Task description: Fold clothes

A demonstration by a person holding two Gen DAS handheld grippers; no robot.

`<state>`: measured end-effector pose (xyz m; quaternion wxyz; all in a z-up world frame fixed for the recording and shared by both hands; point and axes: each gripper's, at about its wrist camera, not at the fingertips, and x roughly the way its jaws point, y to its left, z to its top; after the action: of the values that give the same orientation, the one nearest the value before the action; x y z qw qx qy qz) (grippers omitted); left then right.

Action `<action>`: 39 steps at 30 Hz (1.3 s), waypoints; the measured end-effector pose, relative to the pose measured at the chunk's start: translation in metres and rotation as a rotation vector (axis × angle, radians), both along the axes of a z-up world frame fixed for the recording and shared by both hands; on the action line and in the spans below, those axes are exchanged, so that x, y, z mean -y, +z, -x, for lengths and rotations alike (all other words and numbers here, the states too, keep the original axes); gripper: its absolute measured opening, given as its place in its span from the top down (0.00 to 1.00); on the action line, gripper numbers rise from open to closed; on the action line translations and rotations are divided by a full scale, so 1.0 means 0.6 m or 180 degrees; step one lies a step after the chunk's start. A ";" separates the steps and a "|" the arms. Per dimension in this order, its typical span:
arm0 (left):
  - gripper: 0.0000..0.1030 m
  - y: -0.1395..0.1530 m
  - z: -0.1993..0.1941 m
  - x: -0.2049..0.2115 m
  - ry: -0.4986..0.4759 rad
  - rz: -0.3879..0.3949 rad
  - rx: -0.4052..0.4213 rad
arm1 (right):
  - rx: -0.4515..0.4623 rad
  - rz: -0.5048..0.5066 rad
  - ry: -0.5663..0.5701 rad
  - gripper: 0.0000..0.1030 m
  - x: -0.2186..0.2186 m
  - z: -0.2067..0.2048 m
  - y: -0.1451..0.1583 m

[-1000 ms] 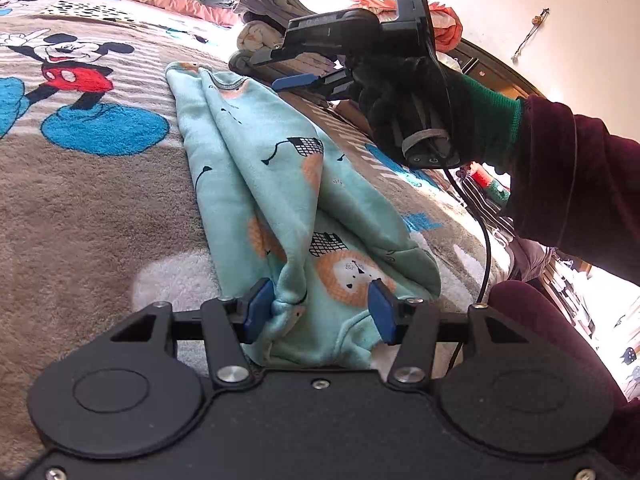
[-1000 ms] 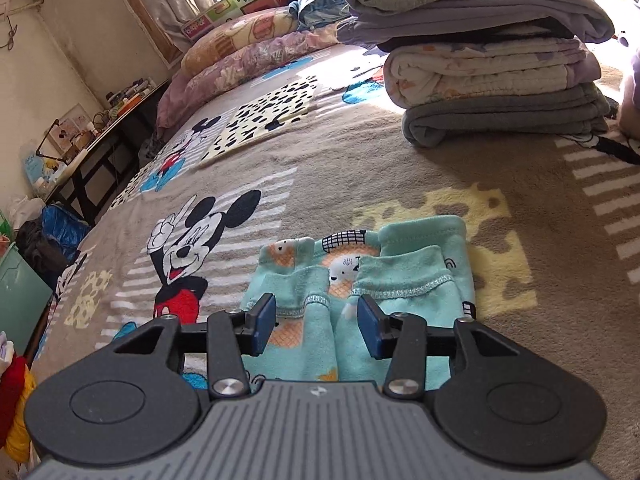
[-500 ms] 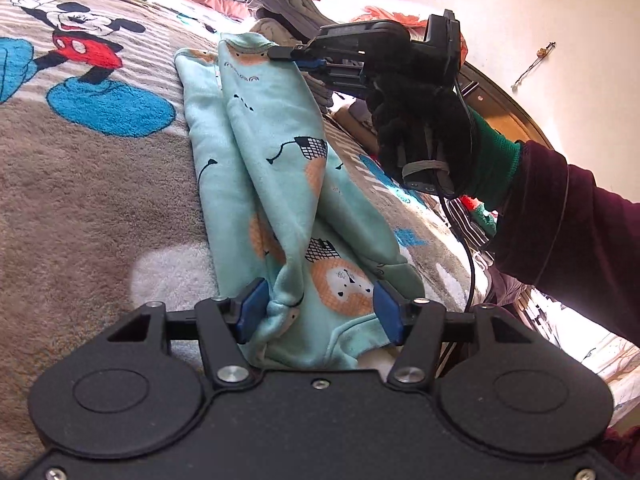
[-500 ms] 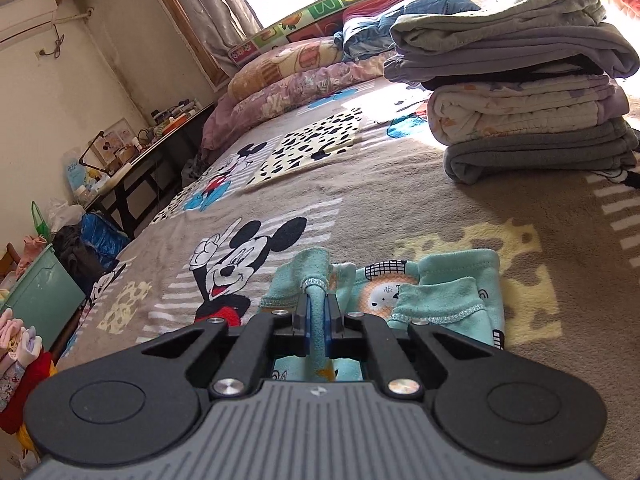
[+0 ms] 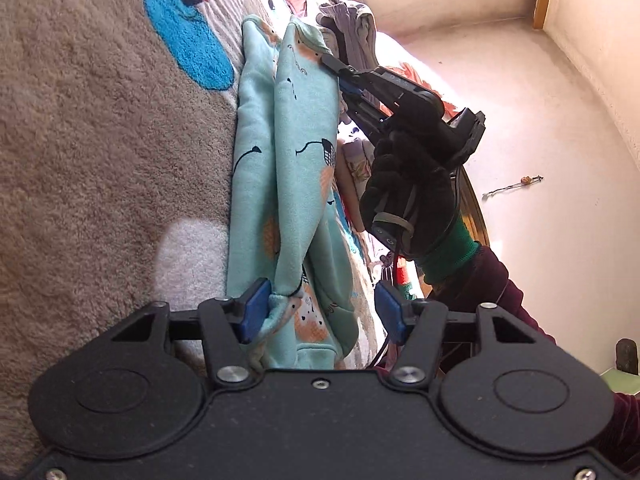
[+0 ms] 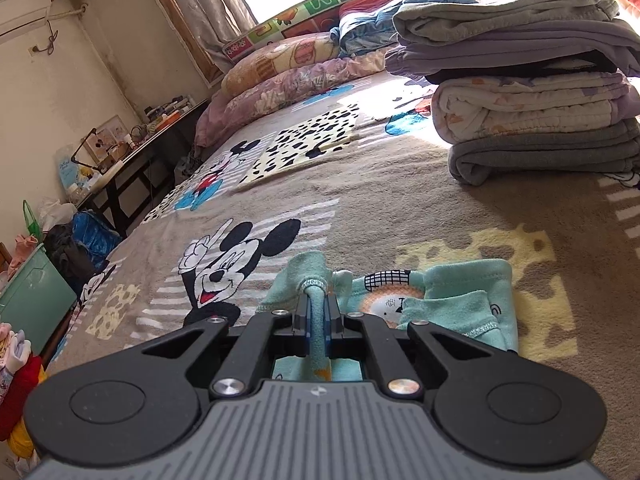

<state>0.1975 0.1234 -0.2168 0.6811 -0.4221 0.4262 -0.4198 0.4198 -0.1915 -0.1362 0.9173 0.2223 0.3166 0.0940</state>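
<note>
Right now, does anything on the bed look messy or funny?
Only the teal pants look rumpled: the right tool pinches one cuff up, while the other cuff lies crumpled. The folded pile looks tidy.

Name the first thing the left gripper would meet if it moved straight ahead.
Probably the teal garment, already lying between the open left gripper fingers and stretching ahead along the blanket; depth is uncertain.

Cartoon blanket [image 6: 360, 200], pillows [image 6: 280, 80], side table [image 6: 132, 156].
</note>
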 end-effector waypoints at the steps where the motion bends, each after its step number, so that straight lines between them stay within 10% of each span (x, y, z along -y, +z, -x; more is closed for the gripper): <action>1: 0.43 0.001 0.000 -0.001 -0.0003 0.0002 -0.0008 | -0.0051 0.0025 -0.0013 0.92 0.000 -0.004 -0.008; 11: 0.43 0.016 0.000 -0.001 -0.0016 -0.0057 0.0001 | -0.0272 0.0080 -0.0083 0.88 -0.005 -0.018 -0.047; 22: 0.42 0.052 0.021 -0.018 0.0117 -0.0281 0.0274 | 0.0225 0.0402 0.0205 0.72 0.004 0.087 0.025; 29: 0.53 0.115 0.031 -0.009 0.0477 -0.0340 0.1091 | 0.0369 0.0873 0.0838 0.73 -0.060 0.168 0.008; 35: 0.62 0.104 0.019 0.093 0.0027 -0.1386 0.1324 | 0.0291 0.0707 0.0823 0.73 -0.062 0.164 -0.025; 39: 0.71 0.065 0.003 0.083 0.0053 -0.1378 0.1044 | 0.0161 0.0864 0.0954 0.74 -0.073 0.152 -0.052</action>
<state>0.1957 0.0737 -0.1781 0.8189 -0.1964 0.3865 -0.3761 0.3286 -0.1480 -0.1675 0.9223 0.0446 0.3328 0.1914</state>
